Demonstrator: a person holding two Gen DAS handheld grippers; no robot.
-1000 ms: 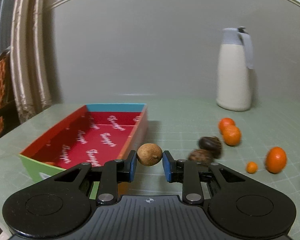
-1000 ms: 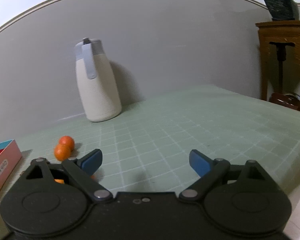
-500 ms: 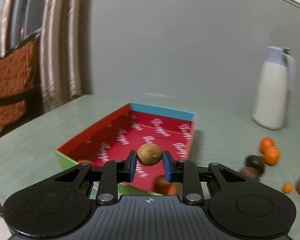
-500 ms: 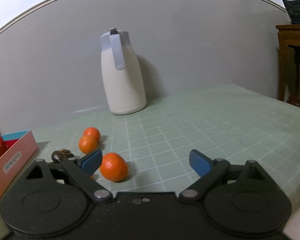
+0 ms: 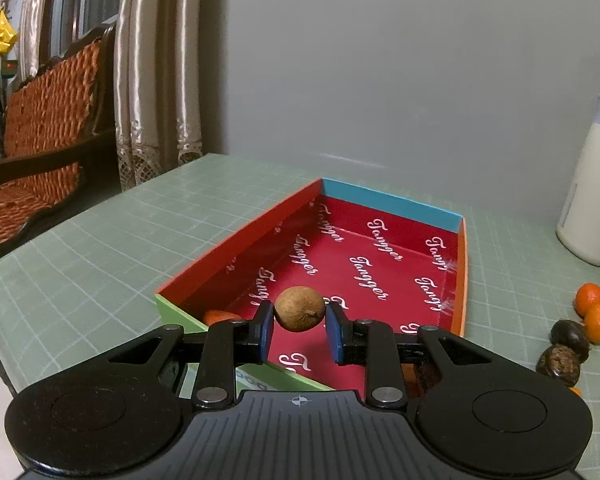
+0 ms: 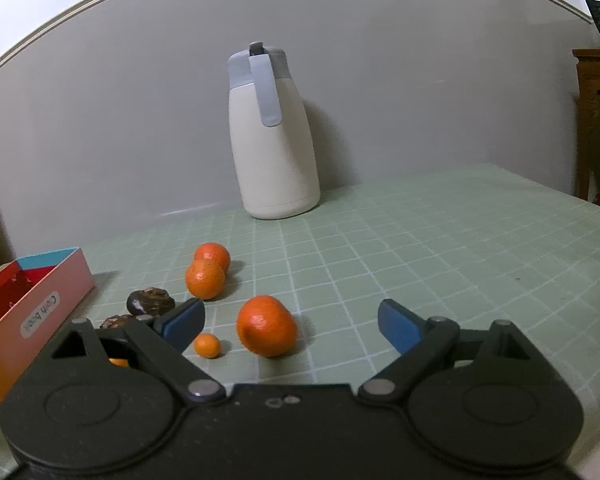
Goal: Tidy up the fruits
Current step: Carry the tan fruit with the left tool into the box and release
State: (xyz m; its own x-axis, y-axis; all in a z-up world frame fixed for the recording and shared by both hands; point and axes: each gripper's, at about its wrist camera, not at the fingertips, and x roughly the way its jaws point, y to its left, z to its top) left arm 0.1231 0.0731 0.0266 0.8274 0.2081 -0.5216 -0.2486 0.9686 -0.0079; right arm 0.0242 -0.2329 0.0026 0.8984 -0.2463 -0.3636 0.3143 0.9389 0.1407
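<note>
My left gripper (image 5: 299,325) is shut on a small round brown fruit (image 5: 299,308), held above the near end of the red-lined box (image 5: 392,204). An orange fruit (image 5: 220,315) lies inside the box, partly hidden behind the left finger. My right gripper (image 6: 290,322) stands open above the table, and a tangerine (image 6: 266,325) lies on the cloth between its fingertips, untouched. A tiny orange fruit (image 6: 207,345) sits by the left fingertip. Two more tangerines (image 6: 205,278) and two dark brown fruits (image 6: 150,301) lie further left.
A white jug with a grey-blue lid (image 6: 271,136) stands at the back by the wall. The box (image 6: 36,312) lies at the left of the green checked tablecloth (image 6: 440,240). A wicker-backed bench (image 5: 48,128) and curtains stand beyond the table's left edge; a wooden stand (image 6: 596,120) at far right.
My left gripper carried the brown fruit leftward from beside the box to above its near end. The right gripper swung left, bringing the jug and the tangerines toward the middle of its view.
</note>
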